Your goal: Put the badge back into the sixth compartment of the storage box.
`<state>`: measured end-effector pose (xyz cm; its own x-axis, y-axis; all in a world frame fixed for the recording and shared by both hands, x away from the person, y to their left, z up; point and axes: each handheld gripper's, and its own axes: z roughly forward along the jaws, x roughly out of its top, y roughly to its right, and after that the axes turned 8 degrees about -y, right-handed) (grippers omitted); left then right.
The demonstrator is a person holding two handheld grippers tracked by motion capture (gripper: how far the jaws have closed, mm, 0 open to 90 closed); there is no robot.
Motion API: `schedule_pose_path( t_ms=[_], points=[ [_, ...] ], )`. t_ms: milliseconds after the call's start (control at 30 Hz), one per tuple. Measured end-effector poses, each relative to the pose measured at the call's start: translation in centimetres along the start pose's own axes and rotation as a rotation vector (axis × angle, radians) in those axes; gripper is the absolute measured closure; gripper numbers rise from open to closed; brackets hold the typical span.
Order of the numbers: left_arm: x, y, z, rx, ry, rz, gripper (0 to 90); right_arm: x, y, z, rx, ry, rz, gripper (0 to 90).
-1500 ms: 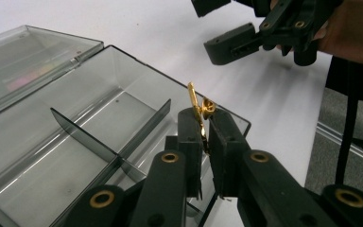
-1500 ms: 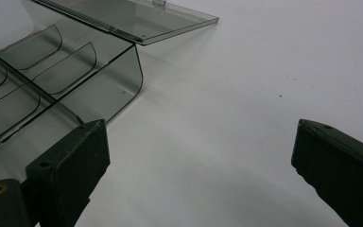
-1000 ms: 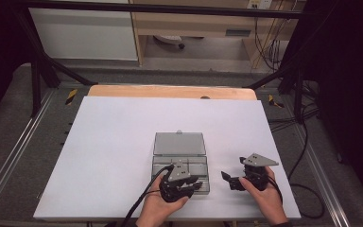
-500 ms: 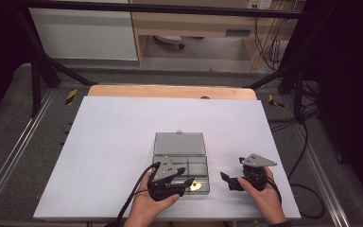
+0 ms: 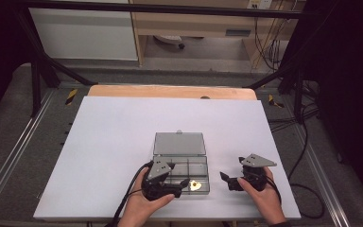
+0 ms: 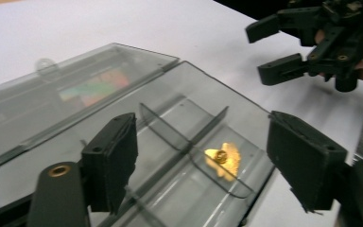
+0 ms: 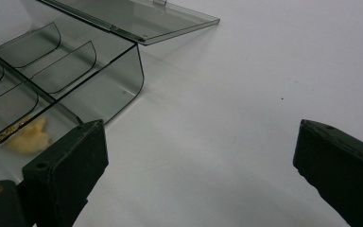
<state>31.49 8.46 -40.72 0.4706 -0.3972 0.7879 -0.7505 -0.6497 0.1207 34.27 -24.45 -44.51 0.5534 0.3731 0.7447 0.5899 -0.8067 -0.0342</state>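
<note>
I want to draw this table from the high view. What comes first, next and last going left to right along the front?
left gripper → small gold piece in the clear box → right gripper

High view from above, facing forward-down; tool views close, low, sharing the clear box [image 5: 180, 163].

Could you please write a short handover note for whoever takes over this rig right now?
Left gripper: fingers have just been opening, nothing between them, over the compartment box.
Right gripper: open, holding nothing, over the white table right of the box.
Box: lid open, lying flat behind it.
Done: small gold piece lies in a near compartment.
Left: probably closing the lid.
</note>
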Motion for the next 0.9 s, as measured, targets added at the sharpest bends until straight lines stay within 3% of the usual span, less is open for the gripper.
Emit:
schedule_pose_path(
  t_ms=[133,267,367,500,700,900],
  points=[
    [0.0,-0.9,-0.9,0.013,0.022,-0.012,17.2,0.0,-0.1,0.1,0.001,0.002,0.003,4.1],
    [0.1,-1.7,-1.5,0.001,0.046,-0.027,13.0,0.1,-0.2,0.2,-0.006,-0.004,-0.006,4.0],
    [0.2,-2.2,-2.1,0.020,0.064,-0.027,11.0,0.3,-0.4,0.3,-0.003,0.007,0.002,3.9],
    [-0.1,-3.0,-2.6,0.027,0.064,-0.045,10.1,0.4,-0.6,0.3,-0.005,0.022,0.005,3.6],
    [-1.1,-4.5,-3.0,0.069,0.042,-0.062,9.4,0.5,-0.8,0.4,0.006,0.024,0.004,3.9],
    [-1.9,-6.4,-3.4,0.099,0.033,-0.105,9.7,0.9,-0.6,0.9,0.009,0.025,-0.004,4.1]
  ],
)
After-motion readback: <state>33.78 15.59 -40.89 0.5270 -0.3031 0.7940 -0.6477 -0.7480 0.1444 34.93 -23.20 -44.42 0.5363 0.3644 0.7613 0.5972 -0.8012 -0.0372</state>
